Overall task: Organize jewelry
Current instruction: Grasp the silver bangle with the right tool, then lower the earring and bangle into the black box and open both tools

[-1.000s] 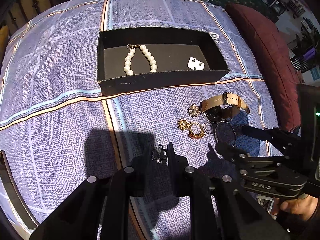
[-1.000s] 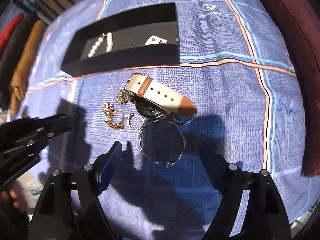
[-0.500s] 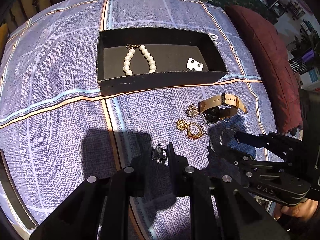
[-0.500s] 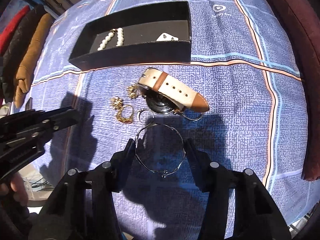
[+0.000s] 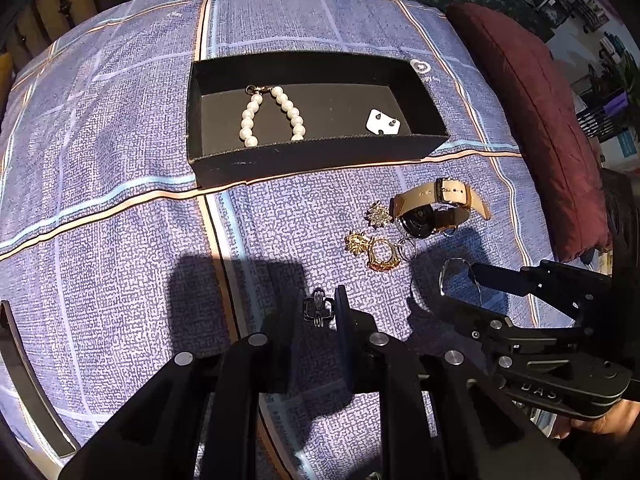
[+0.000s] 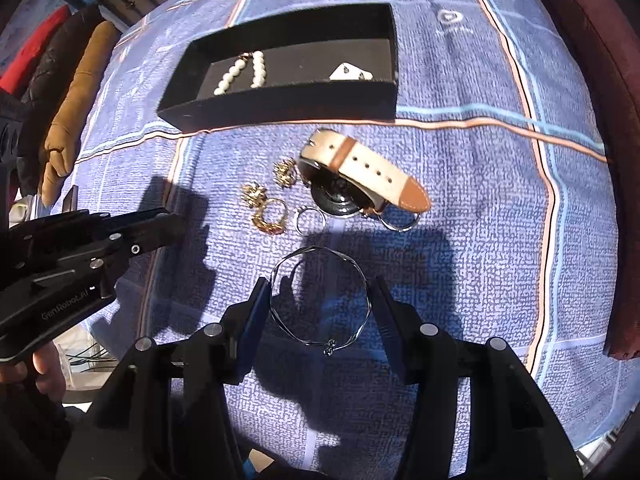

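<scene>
Right gripper (image 6: 318, 312) fingers have just been closing and are now pinching the wire bangle (image 6: 320, 296) by its sides, lifting it off the bed. Left gripper (image 5: 318, 312) is hanging nearby, narrowly gripping a dark ring (image 5: 318, 311), probably both heading for the far black tray (image 5: 312, 158).

- A blue-violet bedspread (image 5: 120, 128) with orange, white and pale blue stripes is covering the bed; a small white heart logo (image 6: 450, 17) is showing on it.
- A dark red cushion (image 5: 532, 120) is lying along the right edge of the bedspread.
- Folded garments (image 6: 76, 92) in tan, brown and red are hanging beyond the left edge, in the right wrist view.
</scene>
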`<state>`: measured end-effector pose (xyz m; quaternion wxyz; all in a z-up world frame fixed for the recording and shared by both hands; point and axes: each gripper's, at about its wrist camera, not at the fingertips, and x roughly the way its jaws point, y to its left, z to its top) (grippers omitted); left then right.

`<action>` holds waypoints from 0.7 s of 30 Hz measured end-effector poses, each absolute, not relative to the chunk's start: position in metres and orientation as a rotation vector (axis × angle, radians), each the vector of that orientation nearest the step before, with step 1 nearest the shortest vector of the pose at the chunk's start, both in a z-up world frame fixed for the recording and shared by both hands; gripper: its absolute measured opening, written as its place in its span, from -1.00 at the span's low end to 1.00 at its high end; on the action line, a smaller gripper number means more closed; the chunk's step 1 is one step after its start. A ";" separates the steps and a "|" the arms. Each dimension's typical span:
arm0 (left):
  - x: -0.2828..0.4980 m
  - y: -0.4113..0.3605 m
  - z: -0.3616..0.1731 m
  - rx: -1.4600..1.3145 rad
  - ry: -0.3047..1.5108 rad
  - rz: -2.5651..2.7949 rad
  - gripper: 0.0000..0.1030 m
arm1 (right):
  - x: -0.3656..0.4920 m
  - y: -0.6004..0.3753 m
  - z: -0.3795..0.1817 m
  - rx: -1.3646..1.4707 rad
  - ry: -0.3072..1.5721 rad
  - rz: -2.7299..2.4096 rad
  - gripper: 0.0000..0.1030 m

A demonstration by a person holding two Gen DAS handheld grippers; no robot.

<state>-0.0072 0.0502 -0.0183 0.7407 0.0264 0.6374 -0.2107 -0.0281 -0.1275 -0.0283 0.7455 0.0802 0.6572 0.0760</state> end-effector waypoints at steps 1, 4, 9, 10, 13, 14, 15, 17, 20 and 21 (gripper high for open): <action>-0.005 0.050 -0.014 0.055 1.386 -0.463 -0.70 | -0.027 -0.127 -0.022 0.170 1.424 0.175 0.01; 0.005 0.050 0.000 0.034 1.353 -0.461 -0.70 | -0.019 -0.127 0.003 0.158 1.365 0.203 0.01; 0.035 0.048 0.025 -0.017 1.283 -0.446 -0.70 | 0.010 -0.130 0.036 0.158 1.278 0.220 0.01; 0.043 0.046 0.028 -0.021 1.274 -0.441 -0.70 | 0.019 -0.130 0.040 0.153 1.267 0.221 0.01; 0.067 0.041 0.031 -0.027 1.254 -0.425 -0.69 | 0.049 -0.129 0.046 0.138 1.244 0.223 0.01; 0.075 0.038 0.030 -0.029 1.251 -0.423 -0.69 | 0.060 -0.129 0.045 0.131 1.242 0.224 0.01; 0.083 0.036 0.028 -0.027 1.252 -0.414 -0.69 | 0.071 -0.126 0.042 0.126 1.247 0.228 0.01; 0.096 0.033 0.021 -0.027 1.261 -0.400 -0.69 | 0.090 -0.123 0.035 0.113 1.254 0.229 0.01; 0.110 0.031 0.009 -0.024 1.278 -0.376 -0.69 | 0.109 -0.121 0.019 0.078 1.281 0.223 0.01; 0.112 0.032 0.007 -0.024 1.281 -0.373 -0.69 | 0.112 -0.120 0.015 0.067 1.287 0.221 0.01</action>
